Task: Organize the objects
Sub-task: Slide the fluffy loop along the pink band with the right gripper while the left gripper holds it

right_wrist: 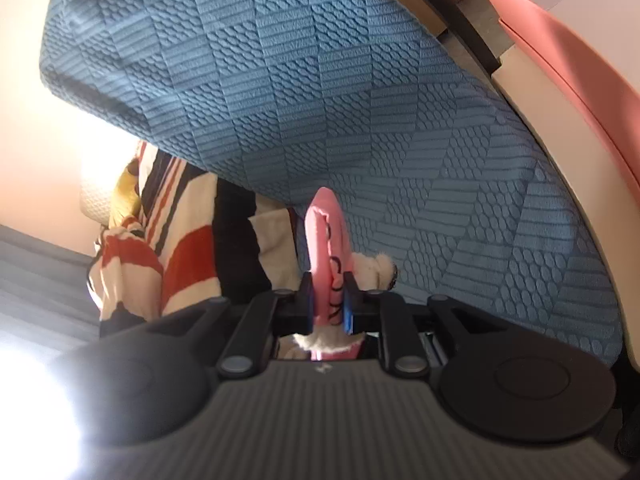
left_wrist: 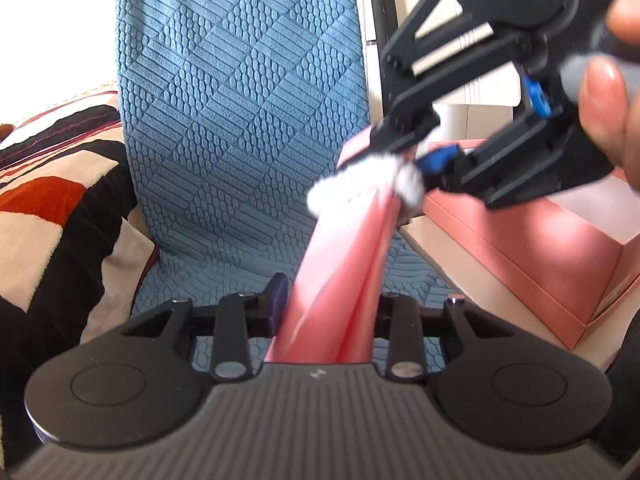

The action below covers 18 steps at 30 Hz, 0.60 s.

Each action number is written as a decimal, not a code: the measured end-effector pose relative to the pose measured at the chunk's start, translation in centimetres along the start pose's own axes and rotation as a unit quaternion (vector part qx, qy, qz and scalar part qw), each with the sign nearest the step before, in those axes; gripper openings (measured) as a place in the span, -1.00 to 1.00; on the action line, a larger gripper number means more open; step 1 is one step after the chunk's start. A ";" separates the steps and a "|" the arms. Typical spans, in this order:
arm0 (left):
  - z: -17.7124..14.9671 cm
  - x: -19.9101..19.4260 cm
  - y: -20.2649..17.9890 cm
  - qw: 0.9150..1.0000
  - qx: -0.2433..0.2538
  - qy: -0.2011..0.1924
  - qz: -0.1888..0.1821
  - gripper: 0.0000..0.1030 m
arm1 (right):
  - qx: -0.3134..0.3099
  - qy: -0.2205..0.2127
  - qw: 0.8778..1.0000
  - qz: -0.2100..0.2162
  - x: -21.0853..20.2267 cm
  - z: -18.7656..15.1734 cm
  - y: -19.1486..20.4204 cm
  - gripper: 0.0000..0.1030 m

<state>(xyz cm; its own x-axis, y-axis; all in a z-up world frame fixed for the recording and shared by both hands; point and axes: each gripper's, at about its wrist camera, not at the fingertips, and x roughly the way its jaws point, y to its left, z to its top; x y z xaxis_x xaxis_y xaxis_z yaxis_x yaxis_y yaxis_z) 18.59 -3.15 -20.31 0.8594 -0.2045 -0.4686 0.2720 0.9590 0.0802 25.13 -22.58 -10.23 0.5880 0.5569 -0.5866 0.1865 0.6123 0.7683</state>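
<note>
A pink fabric item (left_wrist: 344,264) with white fluffy trim (left_wrist: 360,184) is stretched between both grippers above a blue textured chair seat (left_wrist: 224,120). My left gripper (left_wrist: 332,300) is shut on its lower end. My right gripper (left_wrist: 416,148) is shut on the upper trimmed end, with a hand on its handle. In the right wrist view the right gripper (right_wrist: 329,304) pinches the pink item (right_wrist: 326,232), which has dark line markings and white trim (right_wrist: 376,268) beside the blue pads.
A pink box (left_wrist: 532,248) sits on a beige surface at right. A striped red, black and cream blanket (left_wrist: 52,208) lies at left. The blue chair back (right_wrist: 320,80) fills the background.
</note>
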 end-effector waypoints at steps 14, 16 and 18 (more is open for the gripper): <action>-0.1 0.1 0.5 1.000 -0.018 0.002 -0.004 -0.73 | -0.033 0.006 0.999 -0.009 1.8 -2.7 0.6 -0.57; -0.2 0.2 0.7 1.000 -0.024 0.010 -0.008 -0.73 | -0.031 0.008 0.999 -0.010 2.1 -3.2 0.3 -0.57; -0.2 0.3 0.7 0.999 -0.030 0.018 -0.015 -0.73 | -0.031 0.003 0.999 -0.013 2.0 -3.7 0.1 -0.56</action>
<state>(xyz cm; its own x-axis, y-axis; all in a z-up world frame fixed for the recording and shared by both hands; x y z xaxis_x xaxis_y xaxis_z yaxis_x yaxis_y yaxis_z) 18.98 -2.48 -20.56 0.8352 -0.2273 -0.5008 0.2698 0.9628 0.0129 23.40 -19.32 -12.32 0.5786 0.5442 -0.6075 0.1524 0.6595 0.7361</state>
